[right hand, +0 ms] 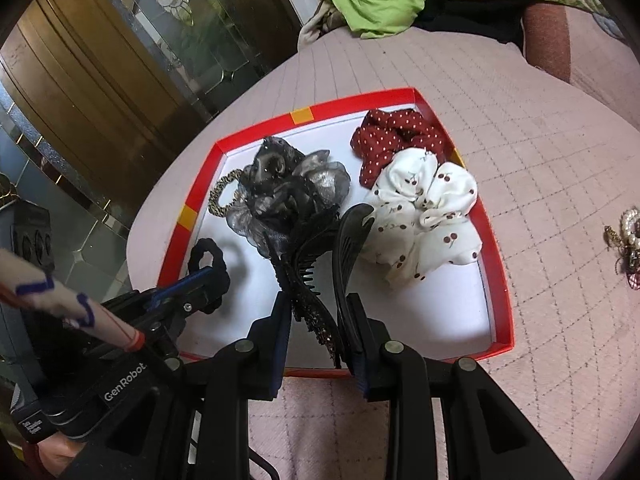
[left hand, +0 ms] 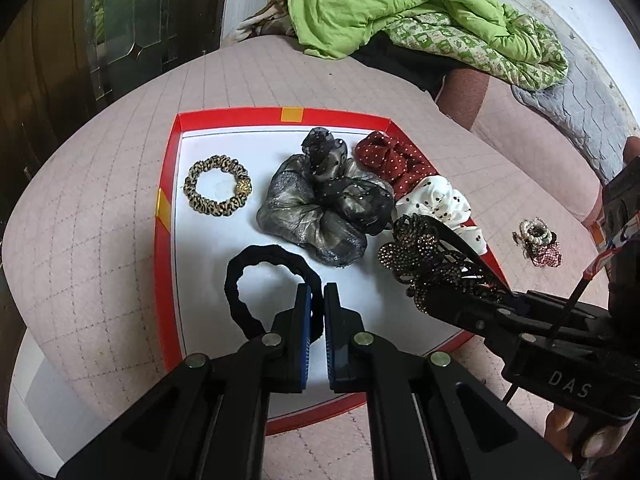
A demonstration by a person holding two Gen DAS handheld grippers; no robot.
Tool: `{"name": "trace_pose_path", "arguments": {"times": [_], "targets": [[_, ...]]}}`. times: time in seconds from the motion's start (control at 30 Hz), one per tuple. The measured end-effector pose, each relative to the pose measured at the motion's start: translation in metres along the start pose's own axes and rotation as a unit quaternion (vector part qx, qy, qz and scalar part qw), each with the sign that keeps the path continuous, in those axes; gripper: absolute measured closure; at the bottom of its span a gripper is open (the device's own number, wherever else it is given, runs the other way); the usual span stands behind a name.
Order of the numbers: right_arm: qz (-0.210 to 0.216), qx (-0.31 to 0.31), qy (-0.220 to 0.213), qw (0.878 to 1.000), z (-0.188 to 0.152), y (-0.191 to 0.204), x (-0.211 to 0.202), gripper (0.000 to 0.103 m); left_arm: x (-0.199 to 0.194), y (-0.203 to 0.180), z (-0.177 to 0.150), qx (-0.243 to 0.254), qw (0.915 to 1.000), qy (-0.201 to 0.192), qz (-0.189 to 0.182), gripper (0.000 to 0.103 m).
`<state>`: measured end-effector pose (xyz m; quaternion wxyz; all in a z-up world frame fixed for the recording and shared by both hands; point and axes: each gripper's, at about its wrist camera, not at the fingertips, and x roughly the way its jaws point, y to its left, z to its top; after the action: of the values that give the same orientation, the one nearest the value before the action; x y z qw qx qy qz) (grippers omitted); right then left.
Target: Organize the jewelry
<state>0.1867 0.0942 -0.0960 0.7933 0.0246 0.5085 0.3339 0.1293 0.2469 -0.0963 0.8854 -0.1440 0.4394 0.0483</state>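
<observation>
A red-rimmed box with a white floor [left hand: 170,184] [right hand: 500,280] lies on a pink quilted bed. In it are a leopard scrunchie [left hand: 218,191], a grey organza scrunchie [left hand: 320,196] [right hand: 280,184], a red dotted scrunchie [left hand: 394,160] [right hand: 400,136] and a white cherry scrunchie [left hand: 436,200] [right hand: 428,216]. My left gripper [left hand: 318,296] [right hand: 208,272] is shut on a black hair tie [left hand: 256,276] over the box floor. My right gripper [right hand: 316,312] [left hand: 500,300] is shut on a black rhinestone claw clip [left hand: 420,256] [right hand: 316,264] above the box.
A small heap of pearl bracelets and small ties [left hand: 538,240] [right hand: 628,240] lies on the bed right of the box. A green quilt [left hand: 420,8] is piled at the back. A wood and glass door [right hand: 120,60] stands at the left.
</observation>
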Motion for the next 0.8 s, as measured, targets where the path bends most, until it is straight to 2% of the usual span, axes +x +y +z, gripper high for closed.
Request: {"name": "trace_pose_path", "arguments": {"times": [0.8], "targets": [[-0.005, 0.001, 0.011, 1.000, -0.0039, -0.0029, 0.0100, 0.071, 0.0080, 0.0037, -0.0005, -0.008, 0.9999, 0.011, -0.004, 0.096]]}}
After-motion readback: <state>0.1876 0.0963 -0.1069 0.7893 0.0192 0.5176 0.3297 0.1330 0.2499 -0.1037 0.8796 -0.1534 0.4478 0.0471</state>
